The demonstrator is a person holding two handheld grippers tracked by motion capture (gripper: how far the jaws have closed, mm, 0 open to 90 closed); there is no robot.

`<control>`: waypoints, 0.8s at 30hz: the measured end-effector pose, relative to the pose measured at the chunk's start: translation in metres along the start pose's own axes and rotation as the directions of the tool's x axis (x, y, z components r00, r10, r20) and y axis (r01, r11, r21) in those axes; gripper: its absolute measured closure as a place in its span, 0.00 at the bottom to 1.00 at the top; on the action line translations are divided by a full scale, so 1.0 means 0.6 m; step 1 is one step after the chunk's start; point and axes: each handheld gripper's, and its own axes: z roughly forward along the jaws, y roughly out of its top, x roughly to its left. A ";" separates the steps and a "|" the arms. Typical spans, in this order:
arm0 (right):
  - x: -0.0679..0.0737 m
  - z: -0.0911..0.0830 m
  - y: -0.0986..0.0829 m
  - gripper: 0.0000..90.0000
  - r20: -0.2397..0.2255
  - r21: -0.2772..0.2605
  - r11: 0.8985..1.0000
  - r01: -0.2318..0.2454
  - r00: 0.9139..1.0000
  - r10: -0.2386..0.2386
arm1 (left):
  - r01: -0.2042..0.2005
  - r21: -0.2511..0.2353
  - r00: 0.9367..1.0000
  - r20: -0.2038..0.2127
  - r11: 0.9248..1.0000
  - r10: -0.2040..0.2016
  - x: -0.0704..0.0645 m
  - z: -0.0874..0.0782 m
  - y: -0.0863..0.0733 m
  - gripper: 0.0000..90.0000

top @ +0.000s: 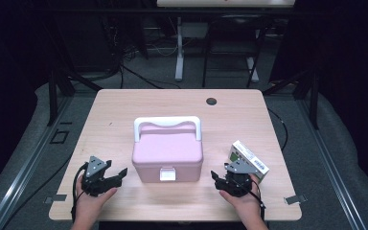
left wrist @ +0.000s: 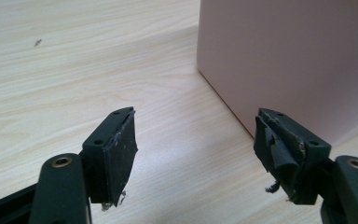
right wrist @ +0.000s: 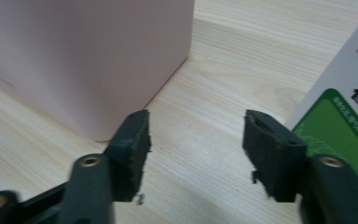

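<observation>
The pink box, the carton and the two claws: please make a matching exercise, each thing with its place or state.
Things:
1. pink box
2. green and white carton
3. left claw
4. table hole

Places or states:
A. far edge of the table
B. open, left of the box
C. middle of the table, lid shut
D. beside the right claw

Pairs: 1-C, 2-D, 3-B, 4-A

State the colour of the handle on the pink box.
White. The handle arches over the lid of the pink box, clearest in the high view.
</observation>
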 end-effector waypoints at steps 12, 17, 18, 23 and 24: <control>0.008 0.005 -0.002 0.57 -0.013 0.025 0.999 0.038 0.999 -0.038 | 0.064 -0.022 0.996 0.067 0.998 -0.063 0.004 -0.002 -0.002 0.44; 0.008 0.004 -0.002 0.61 -0.031 0.022 1.000 0.018 0.999 -0.018 | 0.074 -0.021 0.995 0.074 0.997 -0.073 0.000 -0.003 -0.002 0.49; 0.008 0.004 -0.002 0.61 -0.031 0.022 1.000 0.018 0.999 -0.018 | 0.074 -0.021 0.995 0.074 0.997 -0.073 0.000 -0.003 -0.002 0.50; 0.009 0.005 -0.001 0.63 -0.040 0.027 1.000 0.012 0.999 -0.011 | 0.080 -0.031 0.994 0.073 0.996 -0.077 -0.003 -0.002 -0.001 0.58; 0.009 0.005 -0.001 0.63 -0.040 0.027 1.000 0.012 0.999 -0.011 | 0.080 -0.031 0.994 0.073 0.996 -0.077 -0.003 -0.002 -0.001 0.60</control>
